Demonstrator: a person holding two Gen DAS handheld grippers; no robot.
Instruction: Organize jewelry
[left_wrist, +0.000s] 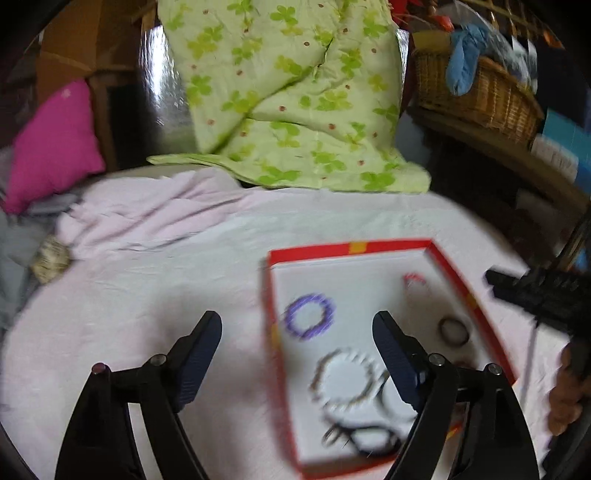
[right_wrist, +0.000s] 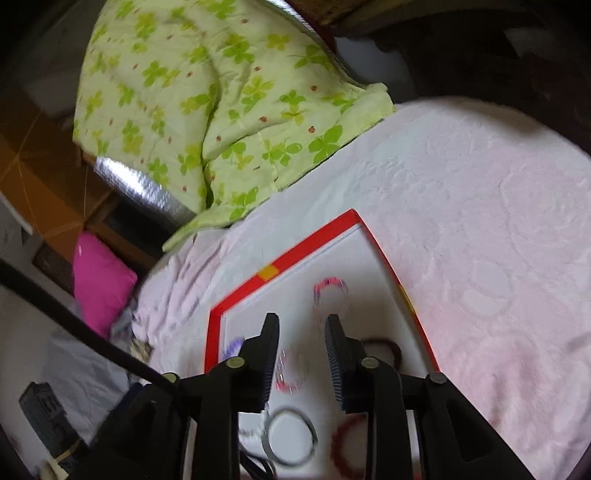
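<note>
Left gripper (left_wrist: 297, 334) spread wide, empty, over red tray's (left_wrist: 314, 252) left rim; only its view shows purple bracelet (left_wrist: 309, 316). Right gripper (right_wrist: 301, 334) part-open w/ small red bracelet (right_wrist: 287, 373) between fingers; contact unclear.

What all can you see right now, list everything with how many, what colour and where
box: one, red rim, white inside, on the bedspread, under both grippers
bracelets: several in the box, blurred; a purple one, a red one, a dark one, a pale beaded one, a silver ring
bedspread: one, pale pink, covering the bed
quilt: one, light green with clover print, piled at the far edge
pillow: one, magenta, far left
basket: one, woven tan, upper right, holding blue cloth
left gripper: black, open, over the box's left edge
right gripper: black, open, over the box
</note>
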